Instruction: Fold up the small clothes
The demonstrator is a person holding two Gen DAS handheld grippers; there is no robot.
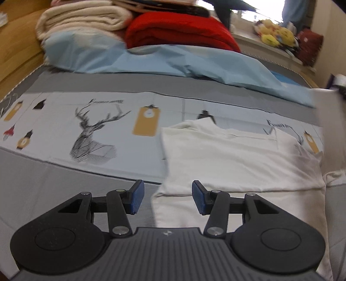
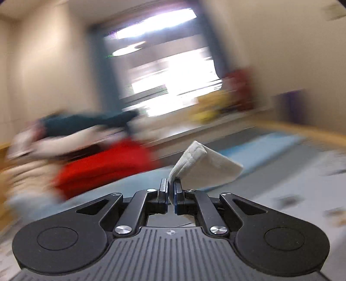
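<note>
A small white garment lies flat on the bed, partly folded, at the right of the left wrist view. My left gripper is open and empty, its blue pads just above the garment's near left edge. At the far right of that view a white strip of cloth rises off the bed. My right gripper is shut on a white ribbed cuff of the garment, held up in the air. The right wrist view is heavily blurred.
The bed carries a grey and pale sheet with deer prints. A light blue cover, a red blanket and cream blankets are piled at the far side. Plush toys sit on a sill by the window.
</note>
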